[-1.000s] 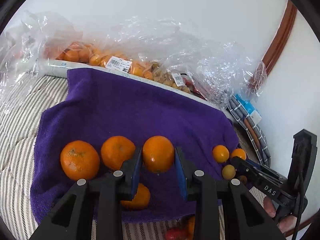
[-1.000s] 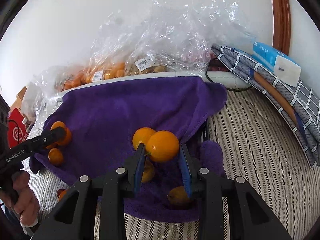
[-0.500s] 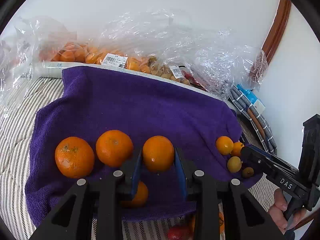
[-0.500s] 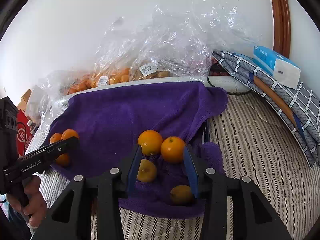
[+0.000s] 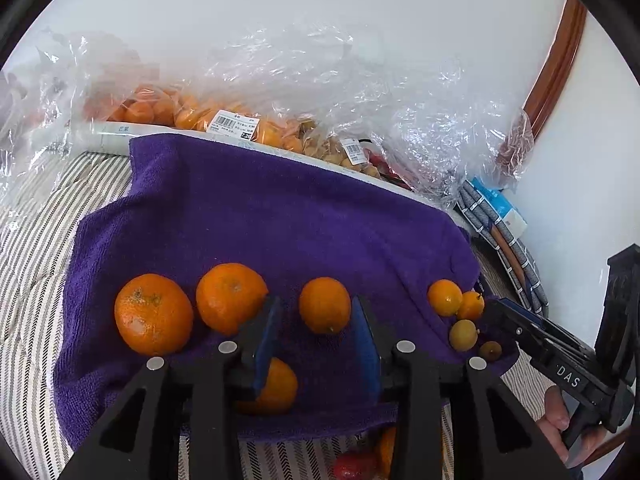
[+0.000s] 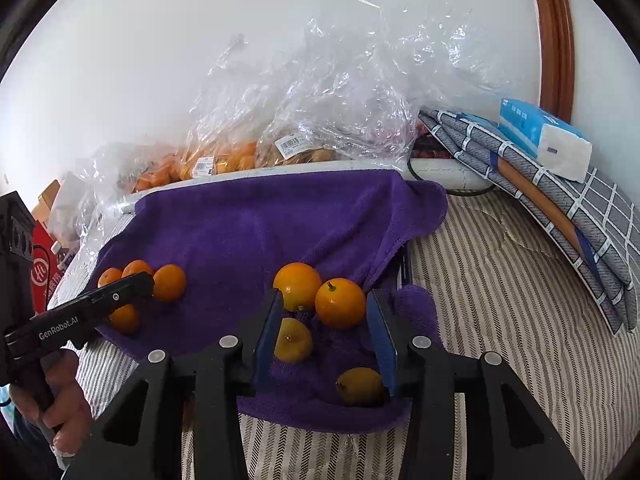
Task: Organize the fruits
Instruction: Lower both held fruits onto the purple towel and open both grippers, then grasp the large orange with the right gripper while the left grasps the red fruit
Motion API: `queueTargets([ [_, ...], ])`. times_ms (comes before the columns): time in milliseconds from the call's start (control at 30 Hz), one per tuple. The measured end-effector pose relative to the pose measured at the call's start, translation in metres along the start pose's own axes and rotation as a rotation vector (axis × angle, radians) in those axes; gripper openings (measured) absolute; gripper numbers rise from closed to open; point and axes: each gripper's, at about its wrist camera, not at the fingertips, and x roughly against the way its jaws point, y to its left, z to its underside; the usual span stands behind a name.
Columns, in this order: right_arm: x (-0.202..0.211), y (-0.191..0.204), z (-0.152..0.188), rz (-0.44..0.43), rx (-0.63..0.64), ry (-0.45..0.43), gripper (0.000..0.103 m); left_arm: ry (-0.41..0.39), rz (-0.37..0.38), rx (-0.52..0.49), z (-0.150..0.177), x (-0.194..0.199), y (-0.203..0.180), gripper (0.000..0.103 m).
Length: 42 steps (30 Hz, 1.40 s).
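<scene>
The left tool (image 5: pixel 316 344) is spread wide and holds nothing. A medium orange (image 5: pixel 325 305) lies on the purple towel (image 5: pixel 280 216) between its two blue pads (image 5: pixel 366 354), with a gap on each side. To the left of this fruit, two bigger oranges (image 5: pixel 153 313) lie side by side on the towel, and the nearer one (image 5: pixel 231 298) is just beside the left pad. One more orange (image 5: pixel 276 386) lies lower, partly hidden behind that pad.

The right tool (image 6: pixel 326 342) is also spread and grips nothing. In front of it four small fruits lie on the right part of the towel: two orange ones (image 6: pixel 297 286) touching each other (image 6: pixel 340 303), a yellow one (image 6: pixel 293 340) below them, and a darker yellow one (image 6: pixel 360 386) close to the right pad. I cannot tell if this last one touches the pad.

The towel lies on a striped bed cover (image 6: pixel 500 300). Behind the towel, clear plastic bags (image 5: pixel 320 92) with more fruit stand along the white wall. On the right of the bed there is a folded grey blanket (image 6: pixel 560 200) with a blue tissue pack (image 6: pixel 544 140) on top. In the left wrist view, some red and orange fruit (image 5: pixel 360 462) shows at the bottom edge, below the towel.
</scene>
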Motion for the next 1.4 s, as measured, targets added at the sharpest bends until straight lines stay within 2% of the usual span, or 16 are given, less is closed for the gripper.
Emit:
queueTargets([
  [233,0.016,0.007,-0.002,0.004,-0.009,-0.048,0.043,-0.041,-0.002,-0.01,0.003,0.012,-0.001,0.044],
  [400,0.031,0.02,0.005,0.004,-0.032,-0.025,0.043,-0.049,0.019,0.002,0.007,0.03,0.007,0.048],
  [567,0.046,0.05,0.022,-0.012,0.024,0.004,0.043,-0.049,-0.012,0.012,0.018,0.053,0.029,0.049],
  [767,0.039,0.077,0.047,-0.096,0.04,0.075,0.043,-0.089,-0.033,0.045,0.036,0.091,0.058,0.05],
  [900,0.031,0.097,0.06,-0.127,0.063,0.114,0.043,-0.084,-0.047,0.049,0.044,0.098,0.067,0.052],
  [1033,0.02,0.106,0.063,-0.12,0.074,0.14,0.043,-0.077,-0.041,0.073,0.047,0.102,0.076,0.052],
  [1200,0.009,0.106,0.061,-0.165,0.062,0.172,0.044,-0.074,-0.037,0.087,0.048,0.104,0.08,0.052],
  [1267,0.001,0.111,0.063,-0.145,0.086,0.197,0.044,-0.081,-0.044,0.085,0.049,0.106,0.08,0.052],
  [1400,0.002,0.111,0.066,-0.141,0.088,0.186,0.043,-0.078,-0.053,0.079,0.049,0.105,0.079,0.052],
])
